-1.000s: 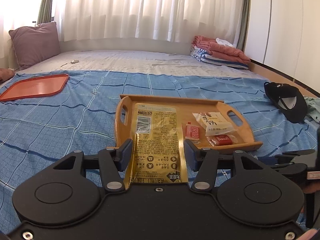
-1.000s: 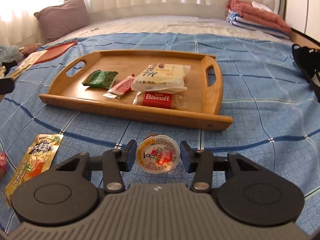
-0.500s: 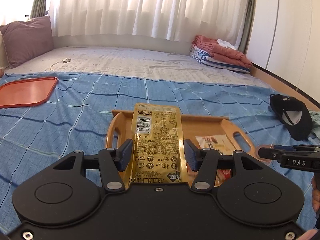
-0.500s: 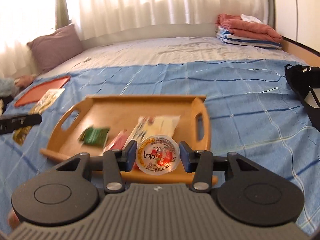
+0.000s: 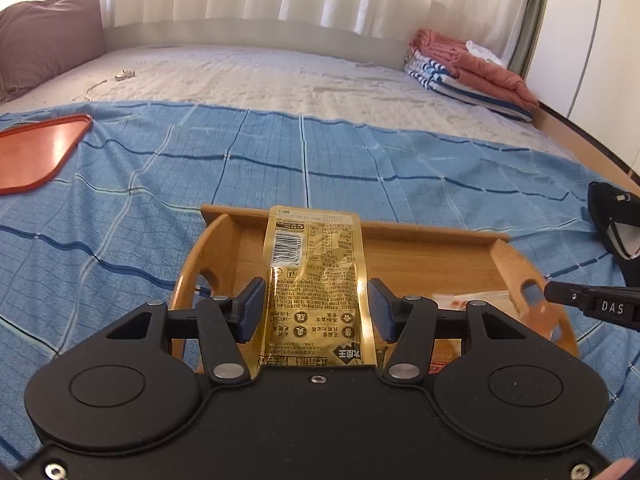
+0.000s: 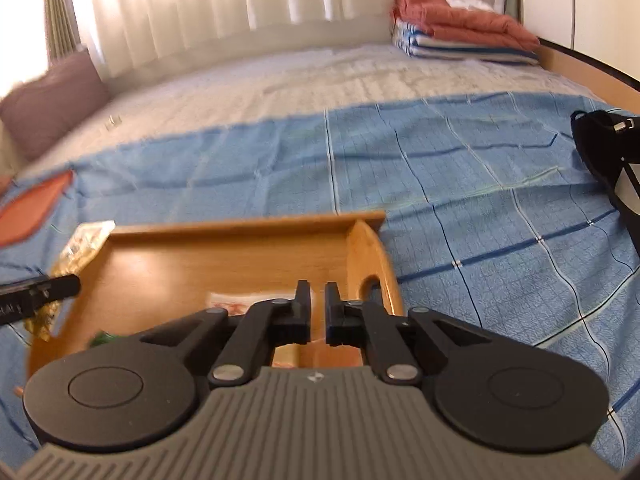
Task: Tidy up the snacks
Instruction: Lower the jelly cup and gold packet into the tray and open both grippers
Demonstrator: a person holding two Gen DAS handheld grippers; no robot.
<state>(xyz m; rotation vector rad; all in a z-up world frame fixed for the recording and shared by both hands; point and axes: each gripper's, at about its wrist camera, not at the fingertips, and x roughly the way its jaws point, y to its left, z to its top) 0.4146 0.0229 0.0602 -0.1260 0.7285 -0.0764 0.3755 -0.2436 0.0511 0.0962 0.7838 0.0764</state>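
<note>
My left gripper (image 5: 316, 292) is shut on a gold snack packet (image 5: 314, 256), which hangs over the left half of the wooden tray (image 5: 432, 236). My right gripper (image 6: 317, 292) hovers over the right end of the same tray (image 6: 240, 226). Its jaws are closing to a thin slit with nothing between them. The round jelly cup is not in view. Under the right gripper lie a white packet (image 6: 244, 300) and a green packet (image 6: 104, 338), both blurred. One right fingertip (image 5: 560, 292) shows at the tray's right handle. The gold packet (image 6: 84, 244) also shows beside the tray's left side.
The tray rests on a blue checked bed cover (image 5: 200, 184). A red tray (image 5: 36, 152) lies at the far left and a black cap (image 5: 616, 220) at the right. Folded blankets (image 5: 472, 68) and a pillow (image 5: 44, 36) lie at the back.
Both grippers have moved forward over the wooden tray. The jelly cup that sat between the right jaws is gone, and those jaws have closed. The left still grips the gold packet.
</note>
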